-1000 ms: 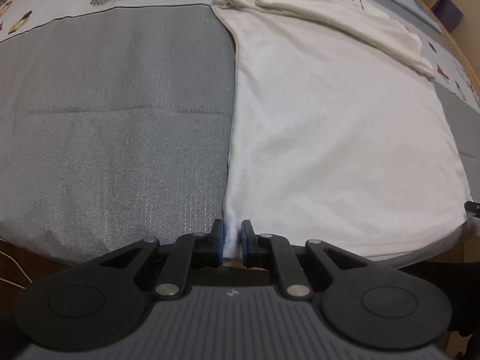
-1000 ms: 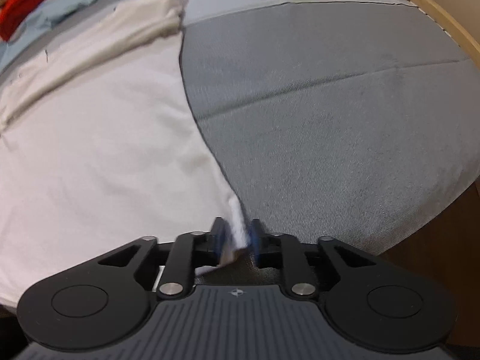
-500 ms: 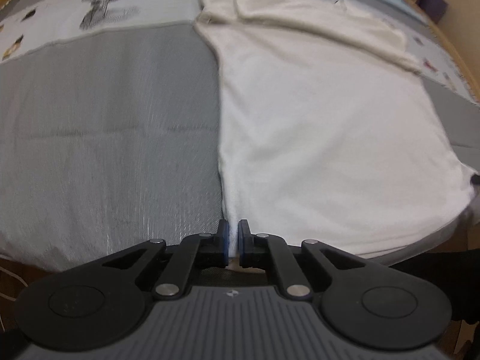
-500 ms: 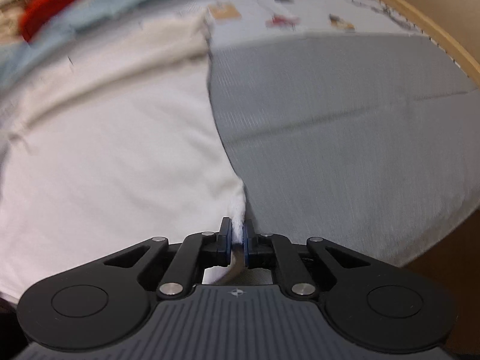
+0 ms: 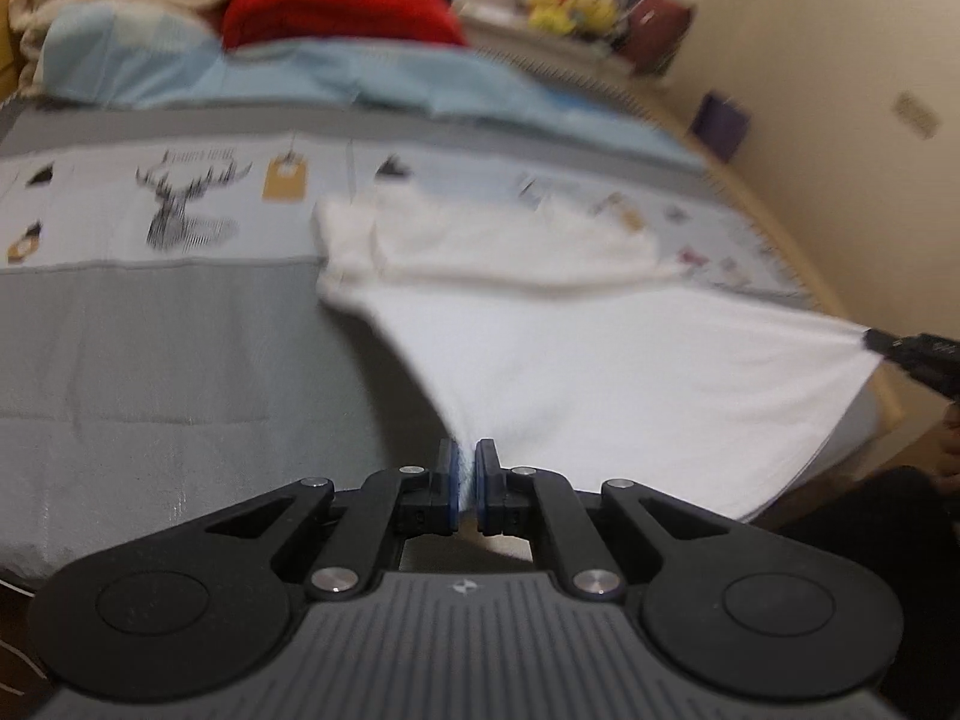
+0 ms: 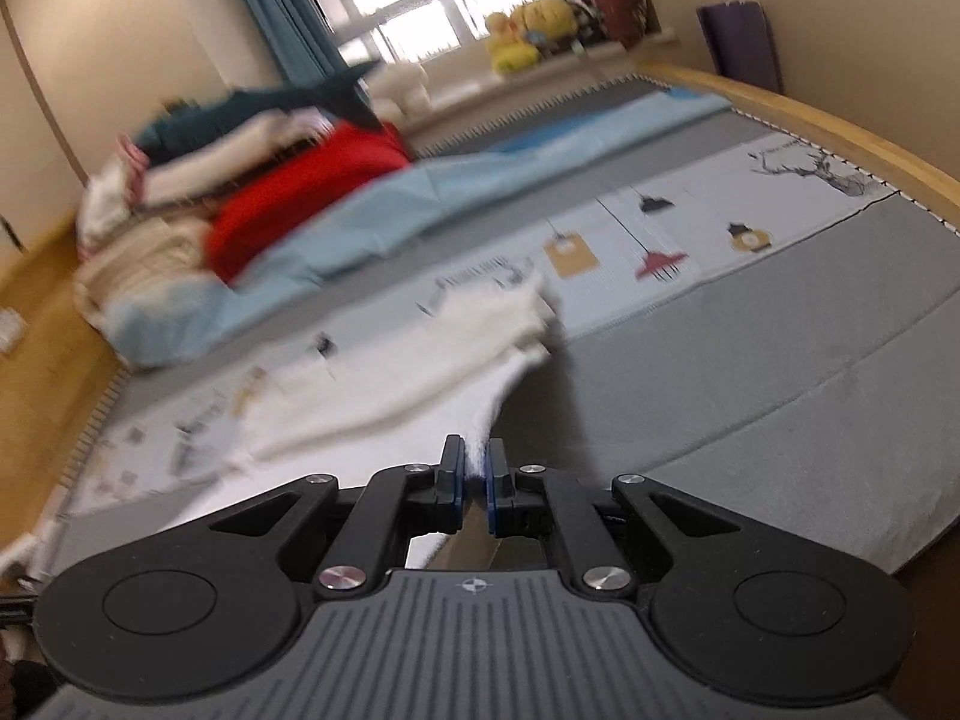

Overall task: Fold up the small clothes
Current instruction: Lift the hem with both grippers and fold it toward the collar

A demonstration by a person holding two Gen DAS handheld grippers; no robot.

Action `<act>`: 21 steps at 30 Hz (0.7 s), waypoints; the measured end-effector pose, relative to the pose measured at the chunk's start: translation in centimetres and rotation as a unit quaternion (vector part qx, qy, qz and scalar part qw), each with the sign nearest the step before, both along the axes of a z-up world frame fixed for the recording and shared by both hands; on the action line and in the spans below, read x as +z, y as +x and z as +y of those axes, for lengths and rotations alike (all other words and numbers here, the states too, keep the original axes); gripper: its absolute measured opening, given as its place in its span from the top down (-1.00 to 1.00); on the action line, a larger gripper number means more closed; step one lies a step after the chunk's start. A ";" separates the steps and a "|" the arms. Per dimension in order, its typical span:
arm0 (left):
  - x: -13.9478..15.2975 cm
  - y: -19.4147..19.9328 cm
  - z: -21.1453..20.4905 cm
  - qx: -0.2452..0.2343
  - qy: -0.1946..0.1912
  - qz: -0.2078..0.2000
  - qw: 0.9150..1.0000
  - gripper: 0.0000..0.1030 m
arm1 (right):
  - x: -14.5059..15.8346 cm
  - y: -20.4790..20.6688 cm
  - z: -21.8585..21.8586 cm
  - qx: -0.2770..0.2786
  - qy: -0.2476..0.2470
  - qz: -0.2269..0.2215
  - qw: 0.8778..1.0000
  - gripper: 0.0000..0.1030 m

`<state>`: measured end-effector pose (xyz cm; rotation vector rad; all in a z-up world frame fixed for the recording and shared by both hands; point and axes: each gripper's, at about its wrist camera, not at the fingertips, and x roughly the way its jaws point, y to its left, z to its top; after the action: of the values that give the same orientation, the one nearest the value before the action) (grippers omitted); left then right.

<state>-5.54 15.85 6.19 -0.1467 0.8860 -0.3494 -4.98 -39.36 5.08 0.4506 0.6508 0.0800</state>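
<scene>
A white shirt (image 5: 600, 360) lies on the grey bed cover, its near hem raised off the bed and stretched between both grippers. My left gripper (image 5: 467, 474) is shut on the hem's left corner. In the left wrist view the right gripper's tip (image 5: 900, 348) shows at the far right, pinching the other corner. My right gripper (image 6: 475, 480) is shut on the white shirt (image 6: 420, 378), whose far end with the folded sleeves still rests on the bed. Both views are motion-blurred.
A grey bed cover (image 5: 150, 360) with a printed pale band (image 5: 180, 204) spans the bed. A pile of red (image 6: 300, 204), cream and blue bedding sits at the far end. A wooden bed rim (image 6: 840, 126) and wall lie to the right; plush toys line the windowsill (image 6: 528, 30).
Both grippers closed on the shirt's near corners and rose, lifting the hem off the bed. Both cameras tilted up, so the far bedding, window and wall came into view.
</scene>
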 end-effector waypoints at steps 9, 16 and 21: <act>3.0 1.0 1.0 0.028 -0.042 -0.031 0.998 0.90 | 2.9 -3.7 -2.6 -0.031 0.056 -0.062 0.996 0.89; -4.3 12.8 1.2 0.053 -0.016 0.013 0.998 0.90 | -0.7 6.6 -2.0 -0.046 0.012 -0.009 0.999 0.89; -10.1 18.2 2.4 0.098 -0.024 0.076 0.992 0.90 | -5.5 14.2 -1.4 -0.039 -0.048 0.048 0.997 0.89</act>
<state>12.67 18.30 -3.91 -0.3057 1.0050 -0.1783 9.23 -40.73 -0.42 0.3891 0.7267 -0.0466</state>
